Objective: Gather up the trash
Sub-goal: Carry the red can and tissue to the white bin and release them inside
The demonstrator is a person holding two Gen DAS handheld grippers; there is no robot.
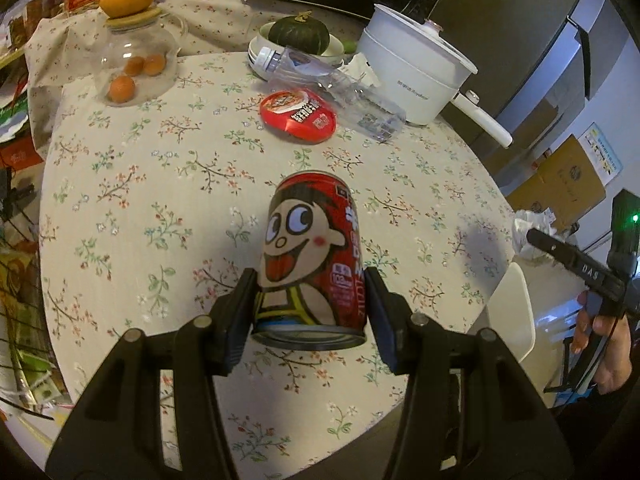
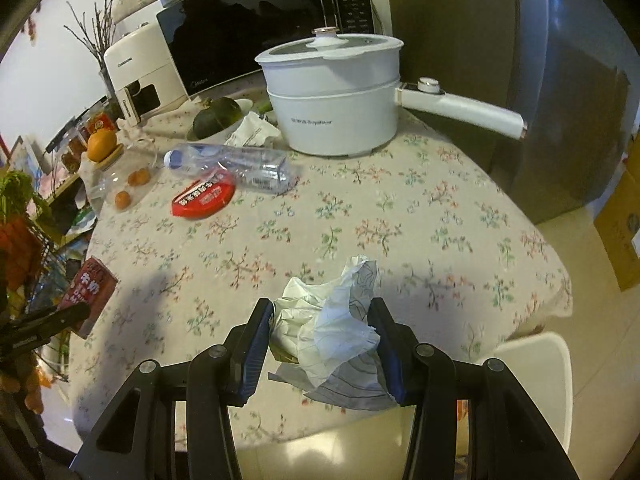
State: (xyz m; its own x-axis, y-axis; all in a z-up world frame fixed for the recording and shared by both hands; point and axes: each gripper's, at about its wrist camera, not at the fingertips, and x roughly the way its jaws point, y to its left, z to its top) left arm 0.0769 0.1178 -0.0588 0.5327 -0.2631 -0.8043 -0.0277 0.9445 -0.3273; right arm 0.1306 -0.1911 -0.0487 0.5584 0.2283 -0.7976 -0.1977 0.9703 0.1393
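My left gripper (image 1: 311,312) is shut on a red drink can (image 1: 310,256) with a cartoon face, held above the floral tablecloth (image 1: 160,208). My right gripper (image 2: 322,344) is shut on a crumpled white paper (image 2: 332,320), held over the table's near edge. The can also shows in the right wrist view (image 2: 90,292) at the left, and the paper in the left wrist view (image 1: 532,236) at the right. A red round lid (image 1: 298,114) and an empty clear plastic bottle (image 1: 332,88) lie on the table further back; both also show in the right wrist view, the lid (image 2: 204,198) and the bottle (image 2: 232,164).
A white electric pot (image 2: 332,92) with a long handle stands at the back right. A dark green squash in a bowl (image 1: 298,34) and a glass jar (image 1: 136,60) with an orange on top stand at the back. A microwave (image 2: 256,20) is behind. A white chair (image 2: 532,384) is beside the table.
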